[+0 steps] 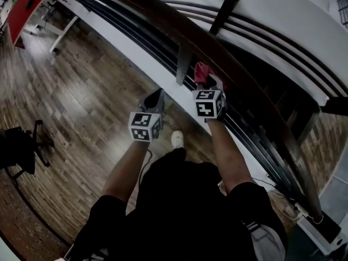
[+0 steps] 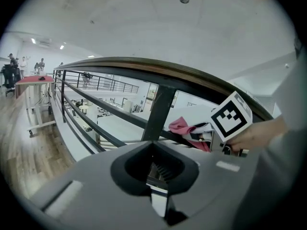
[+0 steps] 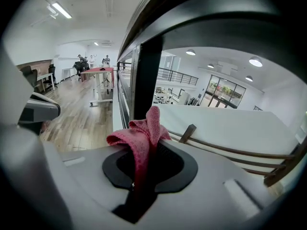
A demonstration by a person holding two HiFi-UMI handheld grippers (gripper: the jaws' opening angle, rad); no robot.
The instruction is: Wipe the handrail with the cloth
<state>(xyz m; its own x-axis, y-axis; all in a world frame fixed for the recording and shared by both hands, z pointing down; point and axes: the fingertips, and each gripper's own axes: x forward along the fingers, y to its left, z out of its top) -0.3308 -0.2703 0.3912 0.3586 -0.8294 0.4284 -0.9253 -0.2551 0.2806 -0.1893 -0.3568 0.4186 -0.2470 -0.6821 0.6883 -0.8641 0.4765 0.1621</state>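
In the head view, we are holding the right gripper [image 1: 208, 86] at 12 o'clock, pinching the red cloth [image 1: 200, 72] just beside the wooden handrail [image 1: 247, 86], likely to bring it onto the wood. Whether it is touching is hard to tell. The left gripper [image 1: 156, 95] is hanging at 9 o'clock of it, probably idle.

In the left gripper view, its jaws are sitting pressed together on nothing, with the cloth showing at 3 o'clock beside a dark post [image 2: 158, 110].

In the right gripper view, the cloth is bunching upward from the clamped jaws, and its lower end is disappearing into the slot.
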